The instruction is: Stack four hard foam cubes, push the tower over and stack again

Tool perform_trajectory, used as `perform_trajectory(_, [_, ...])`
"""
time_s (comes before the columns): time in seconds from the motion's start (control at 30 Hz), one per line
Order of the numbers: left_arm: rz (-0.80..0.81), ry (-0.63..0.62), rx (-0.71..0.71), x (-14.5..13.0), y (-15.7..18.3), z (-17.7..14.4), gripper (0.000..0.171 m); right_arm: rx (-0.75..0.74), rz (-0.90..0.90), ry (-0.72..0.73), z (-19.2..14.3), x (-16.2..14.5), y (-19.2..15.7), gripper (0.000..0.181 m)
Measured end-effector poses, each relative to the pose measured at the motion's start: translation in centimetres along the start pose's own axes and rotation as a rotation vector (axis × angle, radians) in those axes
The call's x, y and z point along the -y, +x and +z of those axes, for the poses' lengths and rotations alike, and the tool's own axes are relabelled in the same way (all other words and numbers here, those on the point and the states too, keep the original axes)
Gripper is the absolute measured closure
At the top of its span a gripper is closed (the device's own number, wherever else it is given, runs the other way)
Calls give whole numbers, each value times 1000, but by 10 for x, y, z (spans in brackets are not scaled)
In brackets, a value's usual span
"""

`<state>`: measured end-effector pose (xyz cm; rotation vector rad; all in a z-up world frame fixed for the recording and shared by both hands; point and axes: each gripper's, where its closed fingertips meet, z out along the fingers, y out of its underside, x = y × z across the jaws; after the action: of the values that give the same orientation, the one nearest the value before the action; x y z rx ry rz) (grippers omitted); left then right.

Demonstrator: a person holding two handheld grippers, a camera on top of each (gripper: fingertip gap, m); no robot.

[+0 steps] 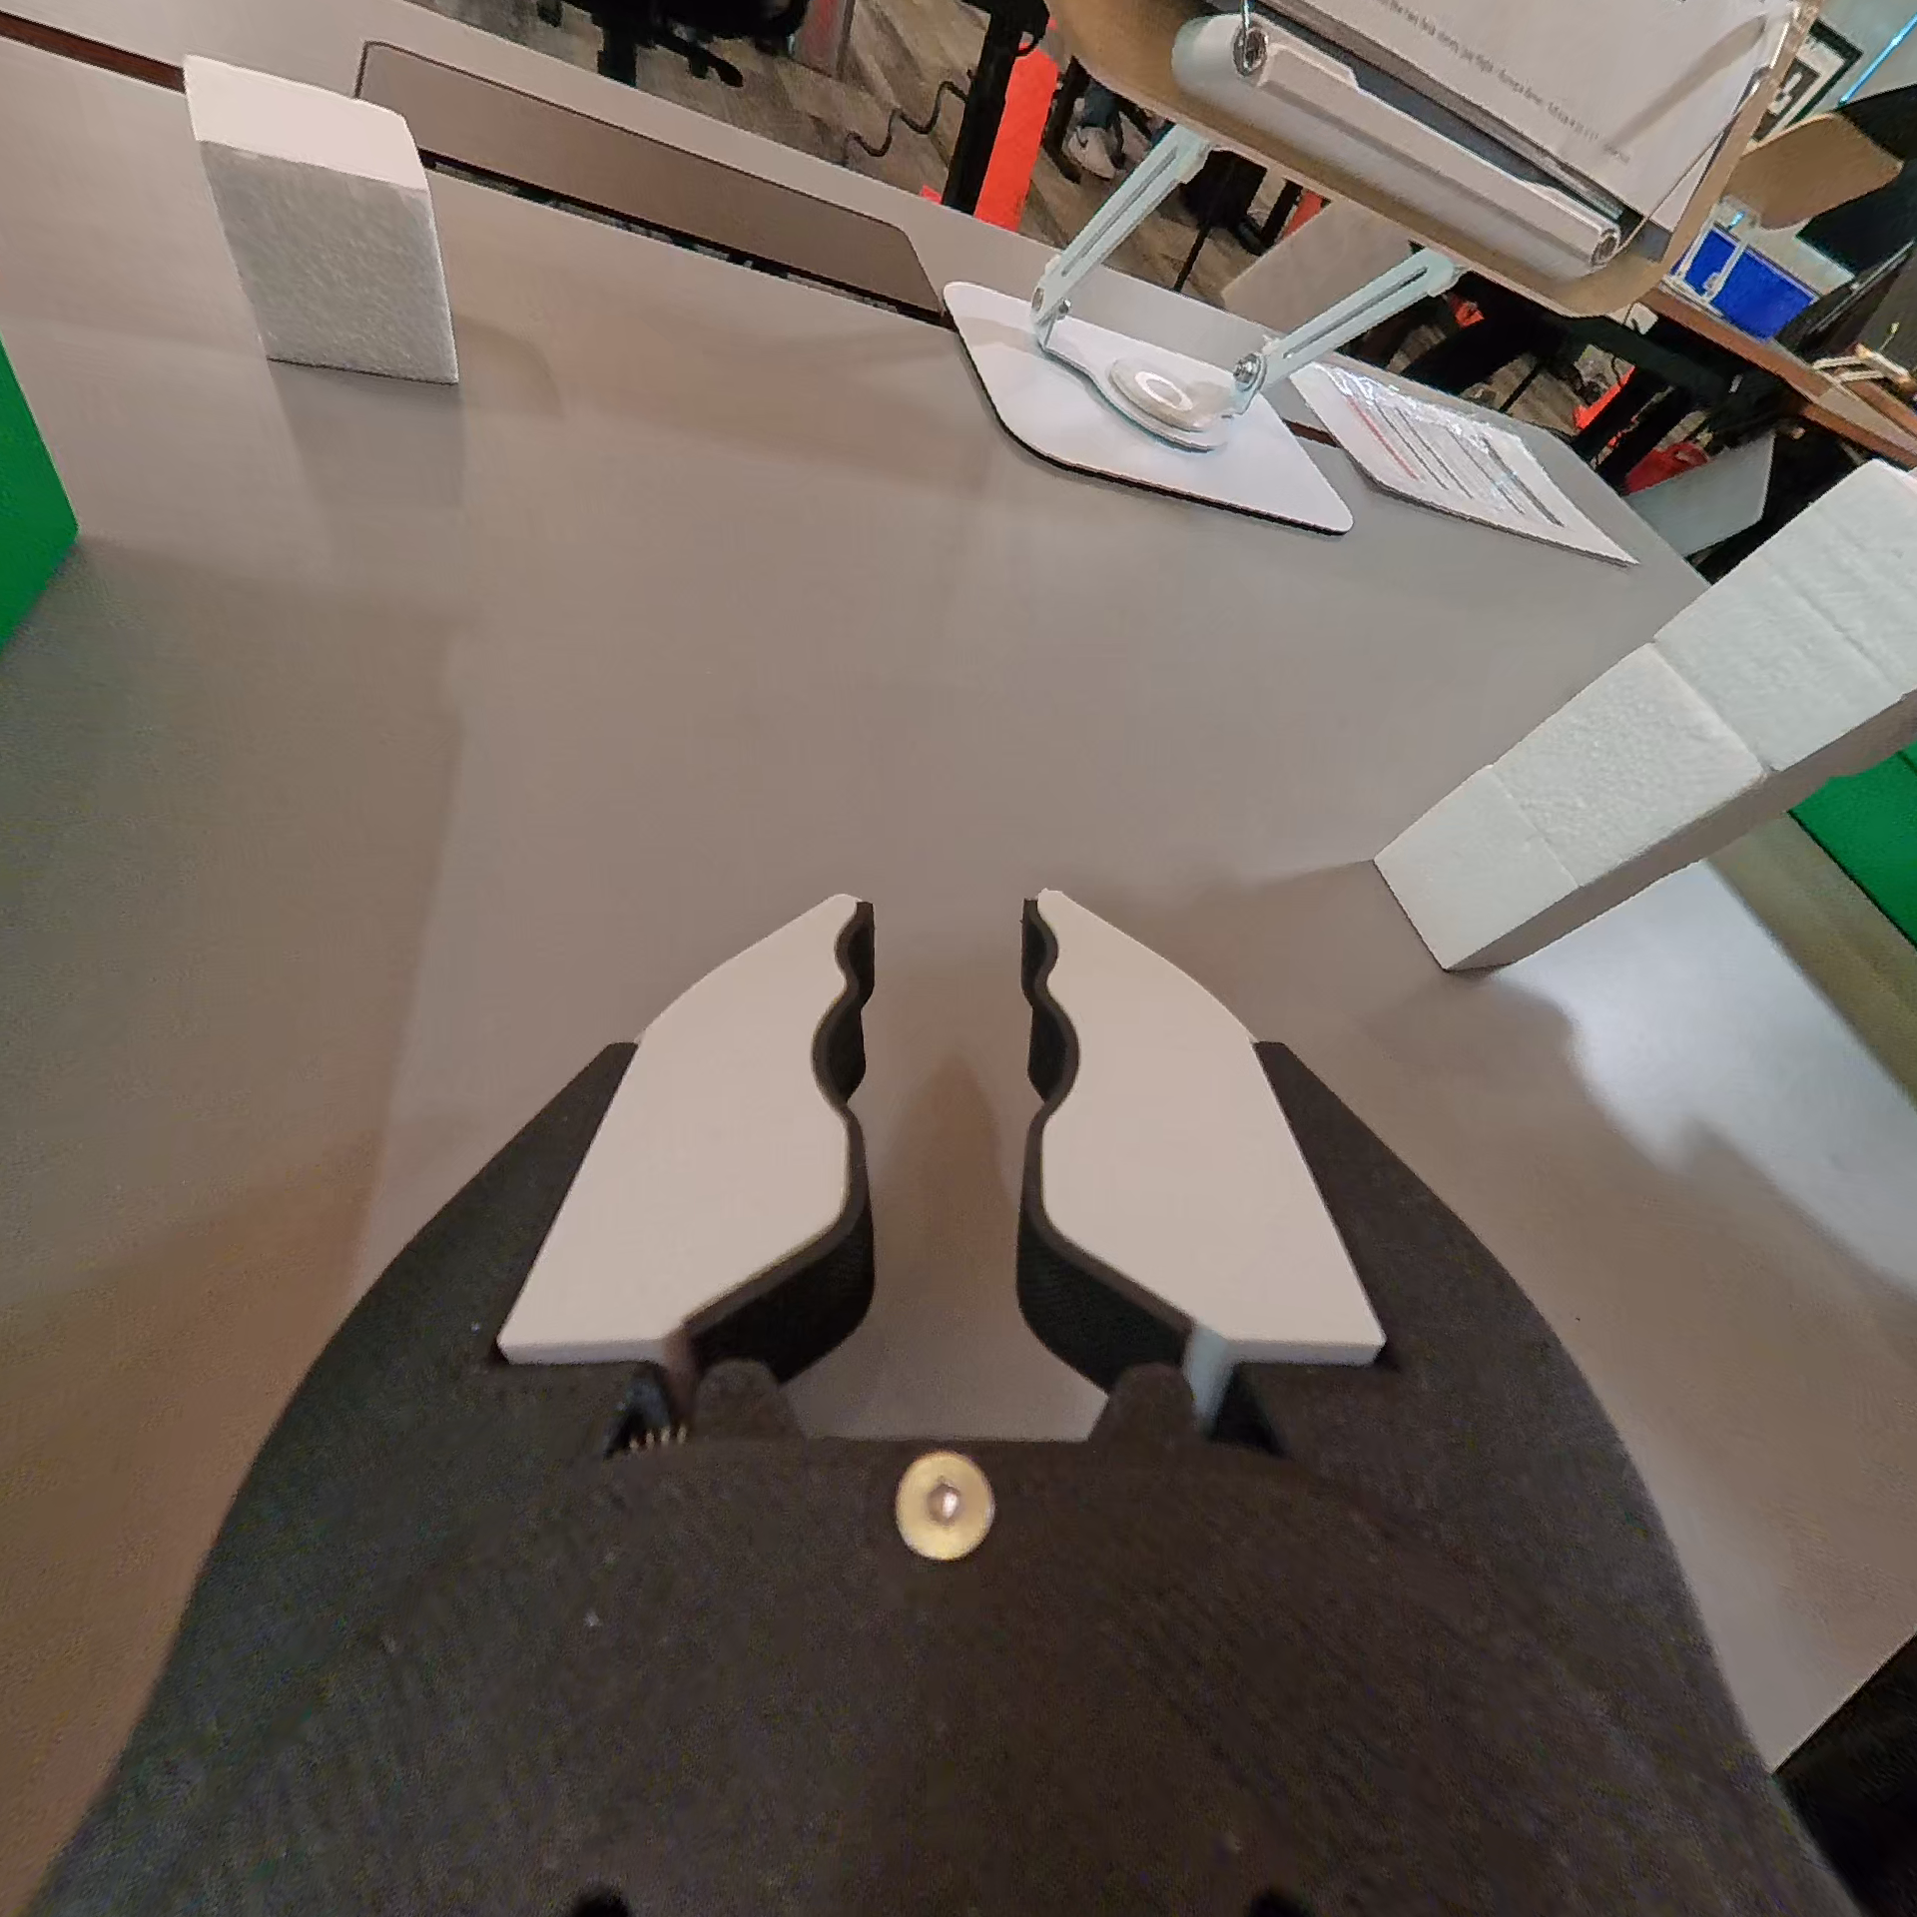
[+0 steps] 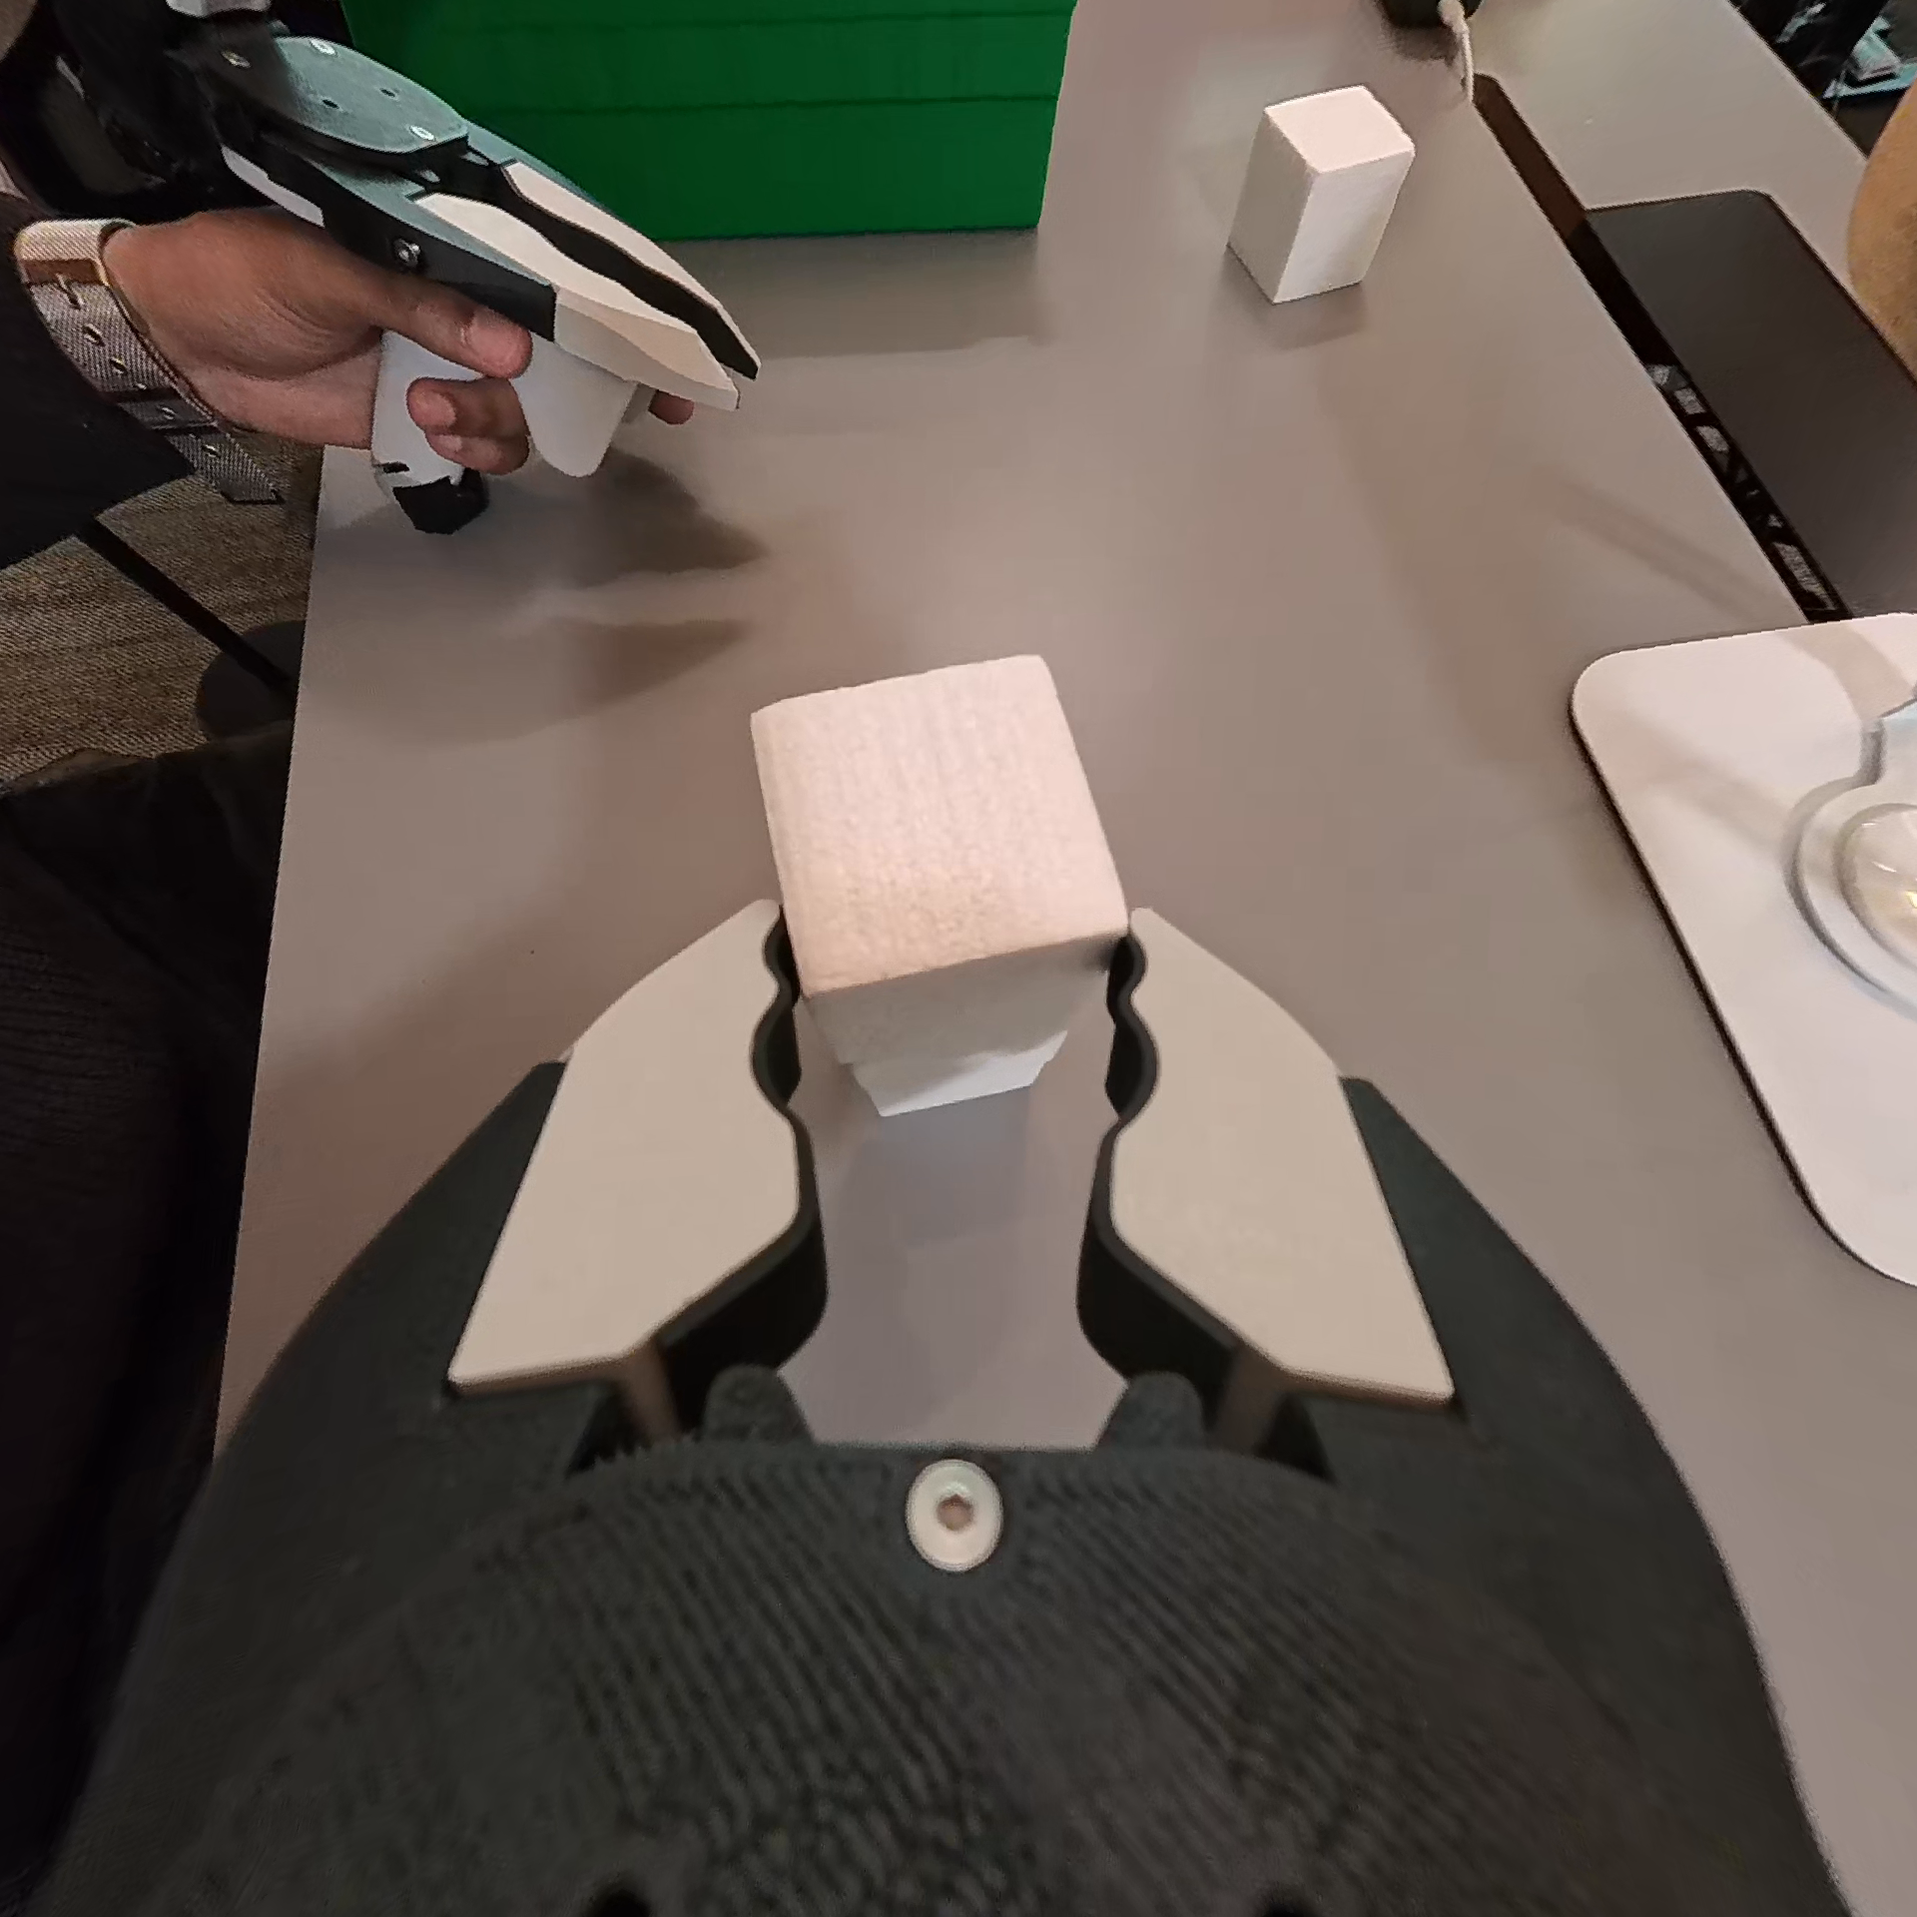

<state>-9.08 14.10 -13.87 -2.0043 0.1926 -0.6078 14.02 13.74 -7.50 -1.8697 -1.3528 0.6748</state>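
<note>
R gripper [image 2: 952, 939] is pinching a white foam block [image 2: 934, 830] at its fingertips, just above the grey table [image 2: 1245, 519]. L gripper [image 1: 948, 908] hovers w/ fingers slightly apart, nothing between them, another foam block [image 1: 332, 218] well ahead.

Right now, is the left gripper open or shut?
Open. The left gripper shows bare grey table between its parted fingers and holds nothing.

Green box [image 1: 26, 498] cut off at left edge; stand [image 2: 1763, 882] cropped at right edge; foam stack's [image 2: 934, 840] lower blocks mostly hidden.

Green box [image 2: 705, 114], metal stand [image 1: 1151, 415]
</note>
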Motion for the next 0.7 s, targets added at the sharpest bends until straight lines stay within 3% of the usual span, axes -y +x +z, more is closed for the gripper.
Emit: perform_trajectory(0.7, [-3, -8, 2, -1, -1, 0, 144, -14, -26, 2, 0, 0, -2, 122])
